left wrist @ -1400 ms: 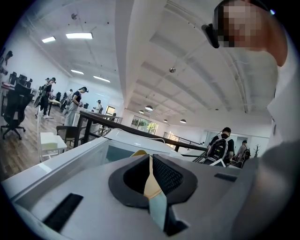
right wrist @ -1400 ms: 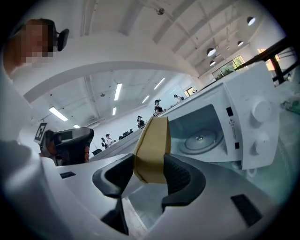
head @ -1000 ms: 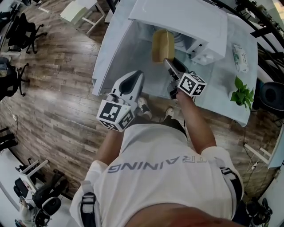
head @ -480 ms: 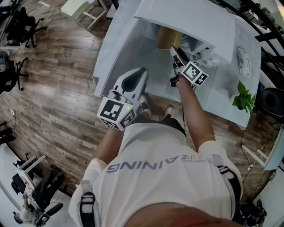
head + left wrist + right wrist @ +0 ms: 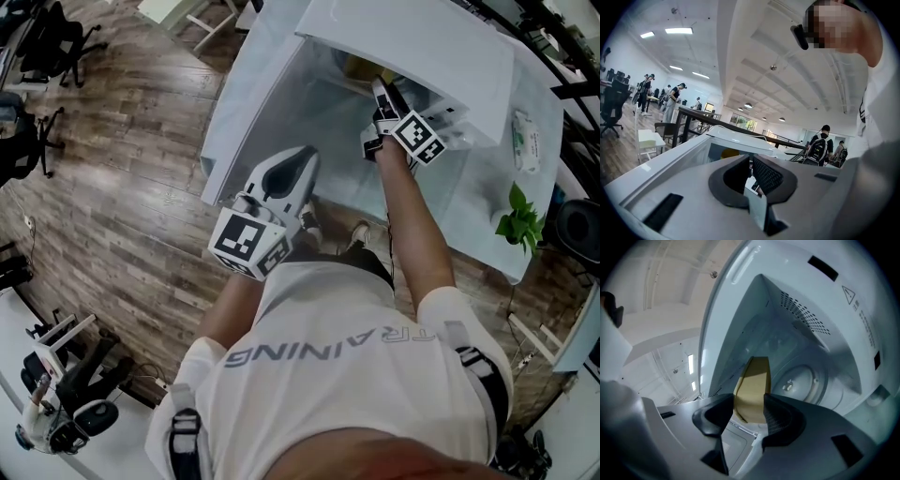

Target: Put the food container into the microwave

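The pale-clothed surface [image 5: 487, 211] carries a white microwave [image 5: 422, 56] whose door [image 5: 726, 301] stands swung wide on the left, so the opening step looks done. The cavity [image 5: 801, 329] is bare, and nothing sits on its round glass turntable [image 5: 808, 380]. The tan food container [image 5: 752, 390] is at the mouth of that cavity, pinched across its narrow width by the right hand-held gripper [image 5: 749, 405]. Its jaws are partly spread and both pads press on the container's sides. The container appears to hang clear of the turntable, so I judge the task well past halfway. What remains is to carry the container deeper, set it on the glass, let go and draw back. The edges to mind are the open door on one flank, the perforated cavity wall on the other, and the lip of the opening under the jaws. The space ahead over the turntable looks free. The left hand-held gripper [image 5: 751, 169] hangs by the person's body, well apart from the microwave, with its jaws drawn nearly together on nothing. A potted plant [image 5: 516, 211] stands off to the right, out of the way.
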Tool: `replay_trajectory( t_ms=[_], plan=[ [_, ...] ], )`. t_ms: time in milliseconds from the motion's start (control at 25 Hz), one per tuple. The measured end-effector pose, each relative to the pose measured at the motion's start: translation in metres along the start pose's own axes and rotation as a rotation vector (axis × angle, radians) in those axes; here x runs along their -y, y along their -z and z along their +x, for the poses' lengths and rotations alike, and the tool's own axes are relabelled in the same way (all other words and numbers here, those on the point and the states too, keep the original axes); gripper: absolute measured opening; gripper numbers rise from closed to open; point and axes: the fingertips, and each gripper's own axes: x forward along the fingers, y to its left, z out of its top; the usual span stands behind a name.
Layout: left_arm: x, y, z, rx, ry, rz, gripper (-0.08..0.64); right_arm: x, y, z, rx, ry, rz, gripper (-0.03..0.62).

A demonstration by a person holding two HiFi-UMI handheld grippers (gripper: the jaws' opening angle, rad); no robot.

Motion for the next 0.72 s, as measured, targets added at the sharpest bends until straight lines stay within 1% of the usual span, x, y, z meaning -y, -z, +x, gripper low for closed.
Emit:
replay_trajectory(
  t_ms=[80, 240, 320, 480, 600, 720],
  plan=[
    [0.0, 0.002, 0.001, -0.003, -0.001, -0.003, 0.048, 0.006, -0.001, 0.007, 0.011, 0.008, 0.002, 0.215],
    [0.002, 0.013, 0.0, -0.016, -0.014, -0.019, 0.049, 0.021, -0.002, 0.012, 0.047, 0.016, 0.051, 0.215],
    [0.003, 0.016, -0.001, -0.022, -0.017, -0.024, 0.048, 0.026, -0.002, 0.014, 0.059, 0.02, 0.061, 0.215],
    [-0.003, 0.012, 0.002, -0.01, -0.019, -0.05, 0.048, 0.033, -0.003, 0.022, 0.073, 0.042, 0.059, 0.215],
    [-0.004, 0.008, 0.006, 0.0, -0.019, -0.054, 0.048, 0.035, -0.006, 0.024, 0.079, 0.056, 0.037, 0.216],
    [-0.005, 0.007, 0.008, 0.003, -0.021, -0.055, 0.049, 0.039, -0.01, 0.023, 0.089, 0.087, 0.036, 0.215]
  ],
)
